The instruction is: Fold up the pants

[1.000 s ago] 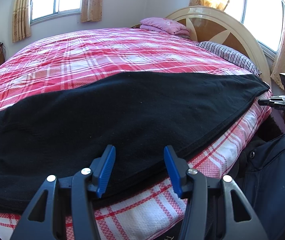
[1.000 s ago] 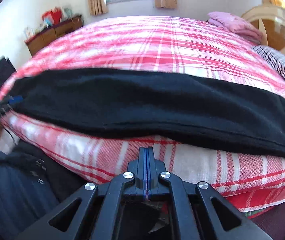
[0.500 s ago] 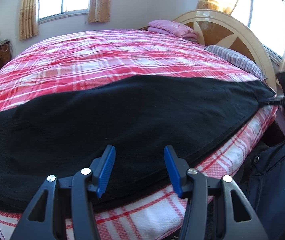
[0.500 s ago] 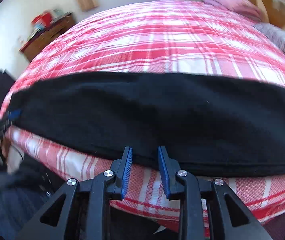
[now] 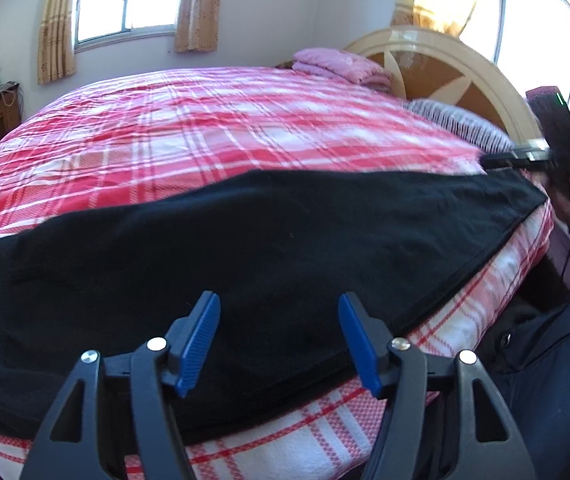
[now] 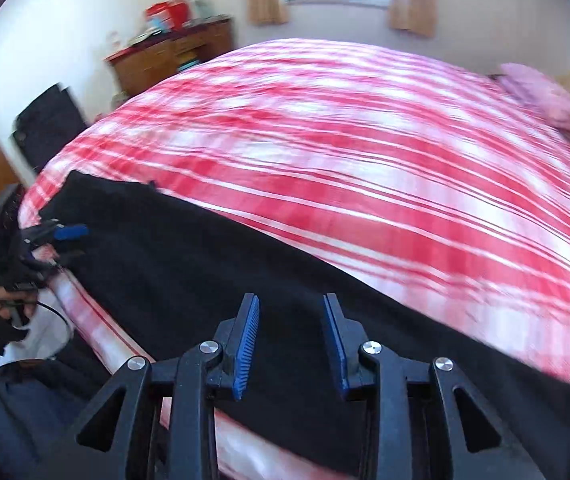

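Note:
Black pants (image 5: pixel 245 248) lie flat in a long strip along the near edge of the red plaid bed (image 5: pixel 225 128). My left gripper (image 5: pixel 277 297) hovers over their near edge. Its blue pads are apart and the jaws are opening, with nothing pressed between them. My right gripper (image 6: pixel 291 299) hangs over the pants (image 6: pixel 213 280) farther along, its jaws also opening and empty. In the left wrist view the right gripper (image 5: pixel 525 156) shows blurred at the pants' far right end. In the right wrist view the left gripper (image 6: pixel 65 232) sits at their far left end.
A folded pink blanket (image 5: pixel 341 65) and a striped pillow (image 5: pixel 457 124) lie by the round headboard (image 5: pixel 461 68). A wooden dresser (image 6: pixel 173 56) stands at the far wall. A person's dark jacket (image 5: pixel 557 364) is close to the bed's edge.
My right gripper went from shut to open and swept over the pants, its view swinging and blurring. My left gripper's jaws widened while that hand stayed nearly still.

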`<move>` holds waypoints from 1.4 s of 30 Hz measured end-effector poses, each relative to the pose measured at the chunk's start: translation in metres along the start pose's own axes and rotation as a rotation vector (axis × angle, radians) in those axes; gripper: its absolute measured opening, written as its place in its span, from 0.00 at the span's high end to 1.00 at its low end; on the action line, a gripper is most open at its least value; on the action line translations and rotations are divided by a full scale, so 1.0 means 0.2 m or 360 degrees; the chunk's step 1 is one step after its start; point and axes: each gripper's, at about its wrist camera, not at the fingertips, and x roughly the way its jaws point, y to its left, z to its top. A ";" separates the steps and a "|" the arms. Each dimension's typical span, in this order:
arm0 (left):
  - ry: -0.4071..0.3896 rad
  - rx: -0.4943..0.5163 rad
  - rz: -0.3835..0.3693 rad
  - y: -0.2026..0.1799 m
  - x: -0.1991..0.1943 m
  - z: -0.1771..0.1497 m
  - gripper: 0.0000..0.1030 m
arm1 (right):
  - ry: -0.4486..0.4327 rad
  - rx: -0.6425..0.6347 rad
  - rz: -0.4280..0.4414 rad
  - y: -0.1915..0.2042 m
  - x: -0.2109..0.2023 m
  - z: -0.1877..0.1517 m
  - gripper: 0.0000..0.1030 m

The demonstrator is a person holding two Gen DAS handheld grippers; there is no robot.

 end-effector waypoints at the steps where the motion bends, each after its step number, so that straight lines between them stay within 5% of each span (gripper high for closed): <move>1: 0.0035 0.0014 -0.0001 -0.01 0.02 -0.01 0.37 | 0.0038 -0.0041 0.0025 0.05 0.08 0.04 0.67; 4: 0.0069 0.0083 0.0031 -0.04 0.03 -0.03 0.37 | 0.0194 -0.0098 0.0048 0.13 0.29 0.10 0.67; 12: -0.0121 0.0022 -0.0061 -0.05 -0.07 0.07 0.37 | 0.0201 -0.0188 0.0219 0.33 0.48 0.35 0.67; 16: -0.0035 0.0026 -0.0062 -0.07 0.03 0.07 0.37 | 0.0234 -0.0221 0.0202 0.42 0.61 0.45 0.67; 18: 0.0040 0.0015 -0.0101 -0.09 0.09 0.03 0.37 | 0.0246 -0.0187 0.0233 0.44 0.65 0.47 0.67; 33: 0.0014 0.0118 -0.0114 -0.16 0.09 -0.01 0.31 | 0.0310 0.0356 0.0711 0.42 0.91 0.62 0.67; 39: 0.0007 0.0123 -0.0118 -0.16 0.09 -0.02 0.31 | 0.0396 0.0398 0.0817 0.48 0.98 0.61 0.67; 42: 0.0007 0.0137 -0.0116 -0.17 0.09 -0.03 0.29 | 0.0389 0.0370 0.0821 0.51 0.98 0.60 0.89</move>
